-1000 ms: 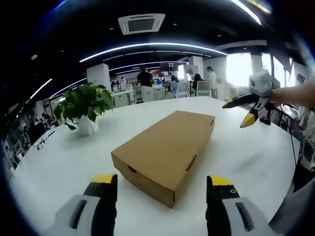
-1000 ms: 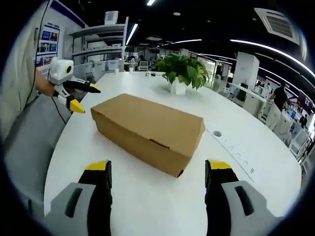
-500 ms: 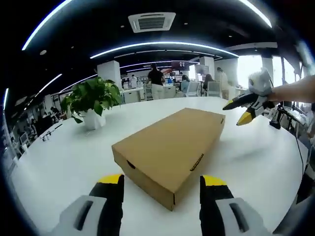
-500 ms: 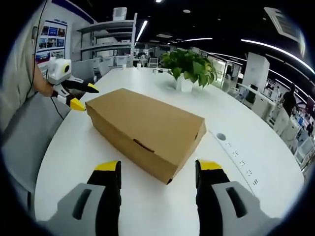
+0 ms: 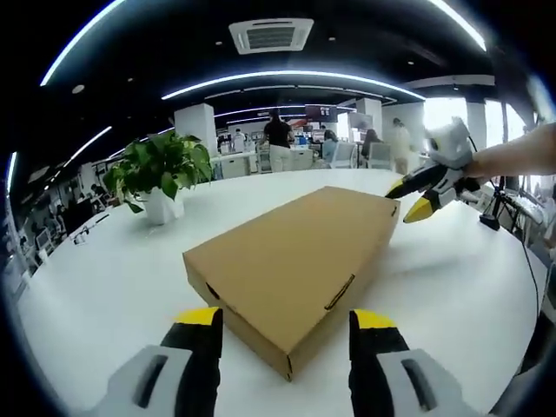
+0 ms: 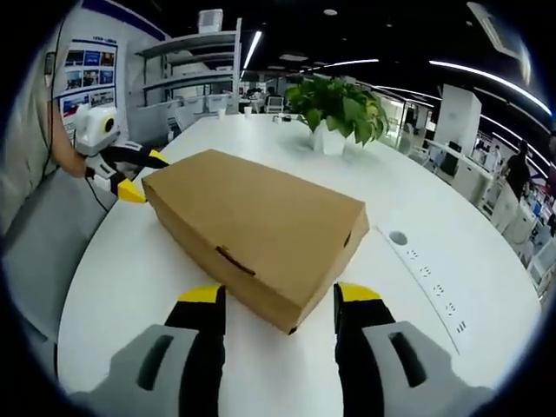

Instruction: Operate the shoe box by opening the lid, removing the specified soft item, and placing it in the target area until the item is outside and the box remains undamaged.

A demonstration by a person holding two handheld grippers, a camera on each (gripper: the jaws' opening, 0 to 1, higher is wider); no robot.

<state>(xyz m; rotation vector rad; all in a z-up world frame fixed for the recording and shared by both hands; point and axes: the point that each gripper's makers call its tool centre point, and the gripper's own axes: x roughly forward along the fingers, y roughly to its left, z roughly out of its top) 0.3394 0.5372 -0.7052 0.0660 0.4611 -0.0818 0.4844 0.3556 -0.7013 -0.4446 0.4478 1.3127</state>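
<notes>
While the white table spreads under everything, we see the closed shoe box at its centre, a potted plant at ten o'clock. We hold the left gripper and right gripper spread apart at opposite box ends.

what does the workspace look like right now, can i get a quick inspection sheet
surface: white round table, bare around the box
job's things: brown shoe box, lid closed, no damage seen
clutter: potted plant past the box
grippers: left hand-held gripper and right hand-held gripper both open, one at each end corner of the box
cables: black cable at the table edge
surroundings: open office with desks, shelving and people standing far off
</notes>
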